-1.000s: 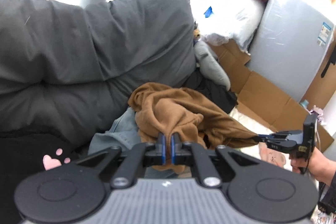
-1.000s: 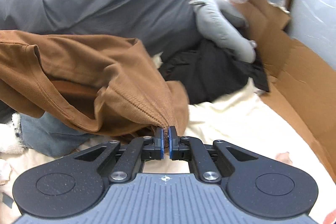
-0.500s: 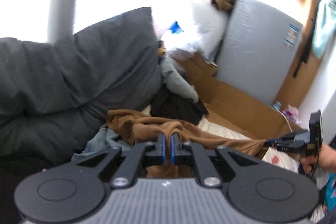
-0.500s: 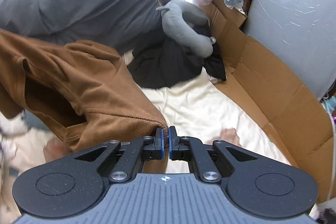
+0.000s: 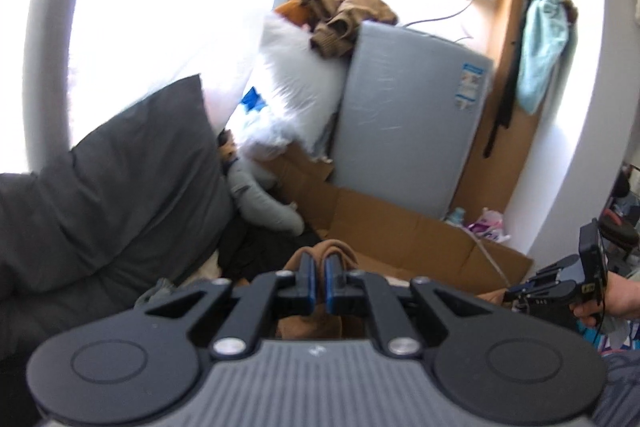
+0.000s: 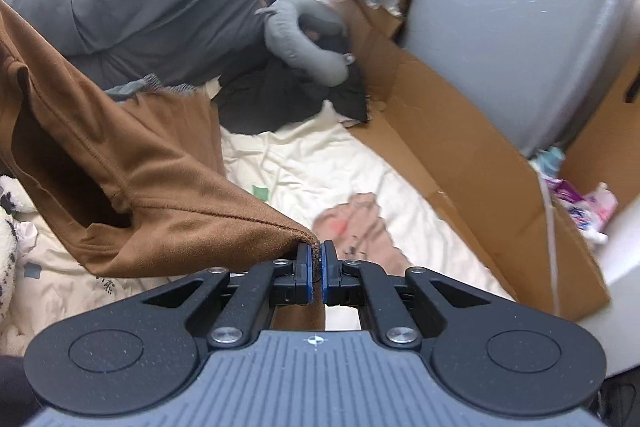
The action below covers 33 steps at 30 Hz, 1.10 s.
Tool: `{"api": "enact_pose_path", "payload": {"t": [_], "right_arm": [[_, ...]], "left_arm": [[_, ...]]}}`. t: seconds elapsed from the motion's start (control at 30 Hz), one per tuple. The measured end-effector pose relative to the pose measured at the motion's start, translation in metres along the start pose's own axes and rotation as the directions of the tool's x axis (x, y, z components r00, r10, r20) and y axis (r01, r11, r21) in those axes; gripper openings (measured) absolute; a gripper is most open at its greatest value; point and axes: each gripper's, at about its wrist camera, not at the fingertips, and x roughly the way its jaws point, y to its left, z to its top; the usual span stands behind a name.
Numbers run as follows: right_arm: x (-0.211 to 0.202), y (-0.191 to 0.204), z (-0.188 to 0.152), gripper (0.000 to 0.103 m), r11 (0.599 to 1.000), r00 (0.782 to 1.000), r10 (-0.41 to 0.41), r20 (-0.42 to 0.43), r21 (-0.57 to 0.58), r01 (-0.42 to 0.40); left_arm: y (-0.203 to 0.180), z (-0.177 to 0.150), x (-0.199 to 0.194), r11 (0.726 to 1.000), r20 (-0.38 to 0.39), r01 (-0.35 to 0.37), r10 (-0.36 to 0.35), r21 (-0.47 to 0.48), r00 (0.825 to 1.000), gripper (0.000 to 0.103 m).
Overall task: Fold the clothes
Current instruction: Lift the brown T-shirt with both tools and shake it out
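A brown garment (image 6: 132, 163) hangs lifted above the cream bedsheet (image 6: 320, 163), stretched from the upper left down to my right gripper (image 6: 316, 255), which is shut on a hemmed corner. In the left wrist view my left gripper (image 5: 319, 269) is shut on another bunch of the same brown garment (image 5: 336, 251), most of which hangs hidden below the gripper body. The right gripper (image 5: 520, 297) shows there at the far right, held by a hand (image 5: 616, 301).
A dark grey pillow (image 5: 108, 195) lies at the left. A grey plush (image 6: 304, 35) and black clothing (image 6: 288, 95) sit at the bed's head. Cardboard (image 6: 460, 147) and a wrapped grey mattress (image 5: 400, 123) line the right side. A pink print (image 6: 360, 227) marks the sheet.
Both grippers have risen with the brown garment, lifting it off the pile and spreading it between them. The left view now looks higher into the room.
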Motion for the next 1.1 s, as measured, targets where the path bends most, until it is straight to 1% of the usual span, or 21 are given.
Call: {"api": "enact_pose_path", "payload": {"t": [0.23,0.33,0.4,0.57,0.7,0.8,0.87,0.97,1.1], "right_arm": [[-0.077,-0.028,-0.018,0.002,0.997,0.997,-0.06,0.046,0.053,0.058],[-0.113,-0.039,-0.024,0.002,0.994,0.993,-0.085,0.077,0.069,0.08],[-0.138,-0.046,-0.027,0.002,0.992,0.99,-0.106,0.098,0.079,0.098],[-0.193,-0.063,-0.032,0.002,0.984,0.974,-0.16,0.159,0.106,0.144],[-0.235,-0.077,-0.035,0.002,0.975,0.957,-0.206,0.204,0.131,0.182],[-0.261,-0.084,-0.037,0.002,0.967,0.944,-0.241,0.225,0.141,0.213],[-0.274,-0.088,-0.039,0.002,0.963,0.937,-0.259,0.233,0.142,0.231],[-0.28,-0.095,-0.043,0.002,0.958,0.934,-0.274,0.23,0.157,0.242],[-0.259,-0.111,-0.052,0.002,0.95,0.941,-0.278,0.192,0.2,0.24]], "left_arm": [[-0.043,0.021,-0.026,0.997,0.056,0.071,-0.073,0.039,0.996,0.005],[-0.061,0.032,-0.04,0.994,0.096,0.1,-0.103,0.03,0.99,0.005],[-0.075,0.04,-0.051,0.993,0.131,0.113,-0.118,0.044,0.984,0.005],[-0.1,0.066,-0.068,0.987,0.196,0.148,-0.159,0.067,0.968,0.005],[-0.124,0.084,-0.077,0.98,0.231,0.178,-0.195,0.094,0.953,0.005],[-0.137,0.089,-0.08,0.975,0.246,0.188,-0.212,0.116,0.946,0.005],[-0.14,0.088,-0.074,0.976,0.241,0.184,-0.207,0.115,0.948,0.005],[-0.139,0.082,-0.054,0.979,0.207,0.178,-0.196,0.104,0.959,0.005],[-0.129,0.066,-0.016,0.981,0.142,0.178,-0.188,0.081,0.972,0.005]]}}
